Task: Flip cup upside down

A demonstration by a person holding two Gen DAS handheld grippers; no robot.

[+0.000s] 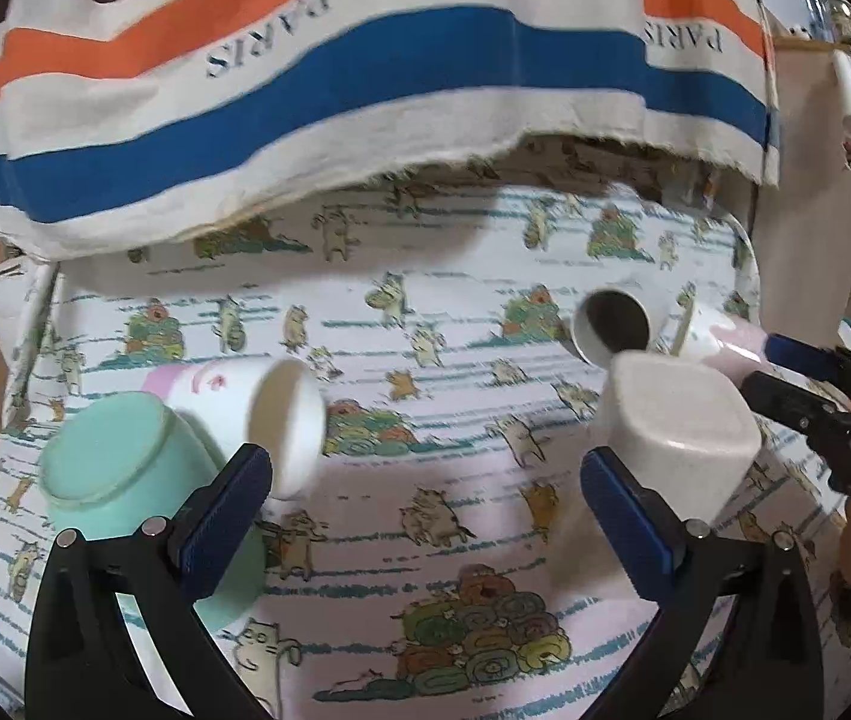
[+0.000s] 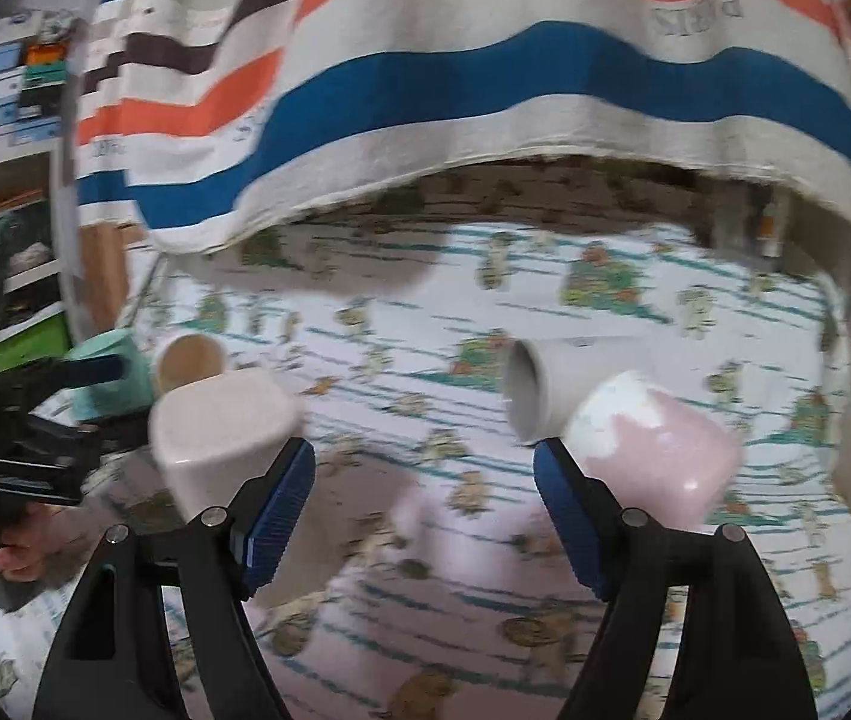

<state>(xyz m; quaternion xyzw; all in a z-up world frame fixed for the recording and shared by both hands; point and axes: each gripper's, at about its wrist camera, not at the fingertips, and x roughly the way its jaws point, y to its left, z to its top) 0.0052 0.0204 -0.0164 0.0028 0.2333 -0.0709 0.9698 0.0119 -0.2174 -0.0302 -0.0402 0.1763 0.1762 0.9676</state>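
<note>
Several cups lie on a cat-print cloth (image 1: 425,516). In the left wrist view a mint cup (image 1: 107,468) stands upside down at left, with a white cup with pink marks (image 1: 257,408) on its side beside it. A pale pink squarish cup (image 1: 677,426) stands upside down at right, a white cup (image 1: 611,324) lies behind it, mouth towards me. My left gripper (image 1: 425,504) is open and empty between them. My right gripper (image 2: 422,498) is open and empty; a pink-and-white cup (image 2: 653,444) and a white cup on its side (image 2: 551,390) lie just right of it, the squarish cup (image 2: 221,426) left.
A striped cloth marked PARIS (image 1: 365,72) hangs over the back of the table. Shelves with boxes (image 2: 11,96) stand at far left in the right wrist view. The right gripper's body (image 1: 833,414) shows at the right edge of the left wrist view.
</note>
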